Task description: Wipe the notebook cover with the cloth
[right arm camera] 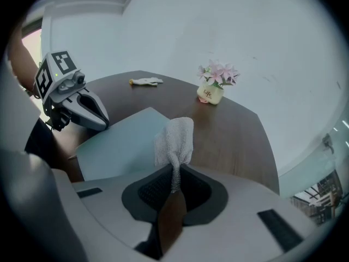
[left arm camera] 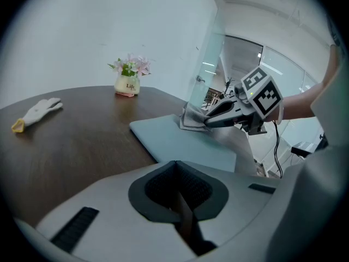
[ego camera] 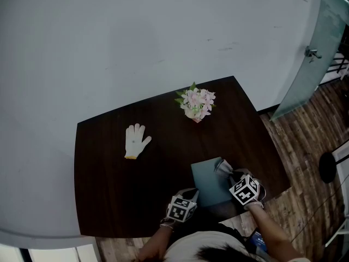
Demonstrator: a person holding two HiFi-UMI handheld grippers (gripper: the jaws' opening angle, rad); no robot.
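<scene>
Pinching a bunched fold of the pale cloth (right arm camera: 175, 138), the right gripper (right arm camera: 173, 182) has its jaws closed on it, and the fabric stands up in a tuft just past the tips. The left gripper (left arm camera: 177, 192) has its jaws pressed together with nothing between them. It sits at the near left edge of the notebook (ego camera: 210, 182); whether it touches the cover cannot be told.

The notebook lies flat and closed, with a blue-grey cover, at the near right part of the dark table (ego camera: 109, 190), close to the front edge. The cloth rests on its far right corner, touching the cover.

Well apart from both grippers, a white glove (ego camera: 136, 141) lies flat toward the table's left. A small pot of pink flowers (ego camera: 196, 103) stands upright near the far edge, by the pale wall (ego camera: 136, 37). Nothing lies between the grippers and the notebook.

Only the head view shows the wooden floor (ego camera: 305, 146) and the whole table outline. The left gripper view shows the cloth's underside meeting the cover, with a glass panel (left arm camera: 210, 64) behind. The right gripper view alone shows the fold held in its jaws.
</scene>
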